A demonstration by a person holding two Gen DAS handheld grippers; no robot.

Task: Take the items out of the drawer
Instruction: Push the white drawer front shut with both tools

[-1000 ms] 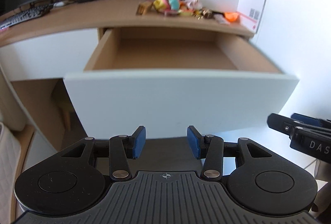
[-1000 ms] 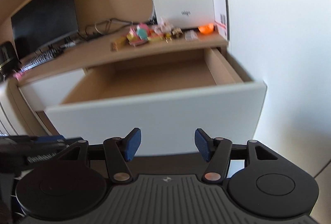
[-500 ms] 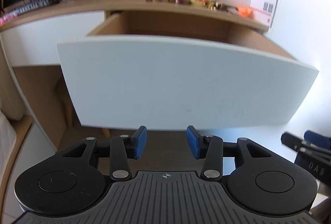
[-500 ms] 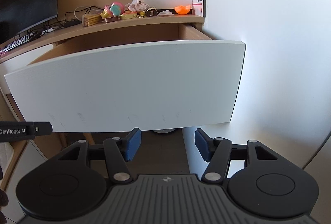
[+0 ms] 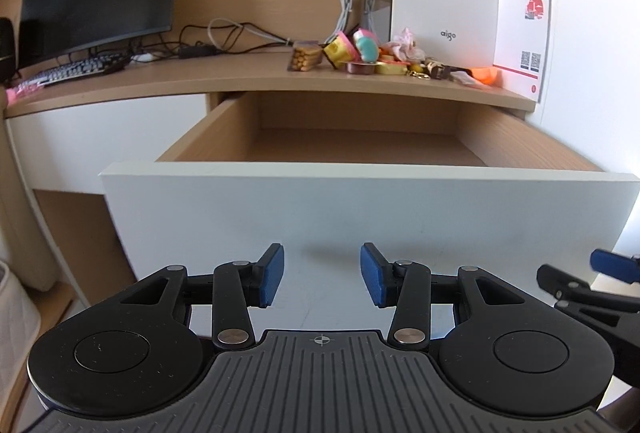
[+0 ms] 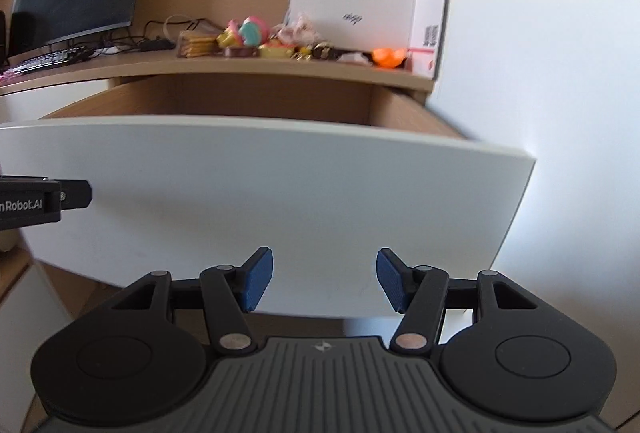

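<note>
Pulled-out drawer (image 5: 360,149) under the desktop (image 5: 224,77), visible interior bare. Heaped on the desktop above it: small items (image 5: 372,55). Facing the drawer's white front: left gripper (image 5: 322,279) and right gripper (image 6: 325,283), both spread, holding nothing.

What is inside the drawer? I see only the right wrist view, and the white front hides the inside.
Observer: In the left wrist view, the part of the drawer floor that shows is bare wood. The strip just behind the front is hidden.
Operator: Are the left jaws open?
Observer: Yes. The left gripper has its jaws apart and holds nothing, low before the drawer front.
</note>
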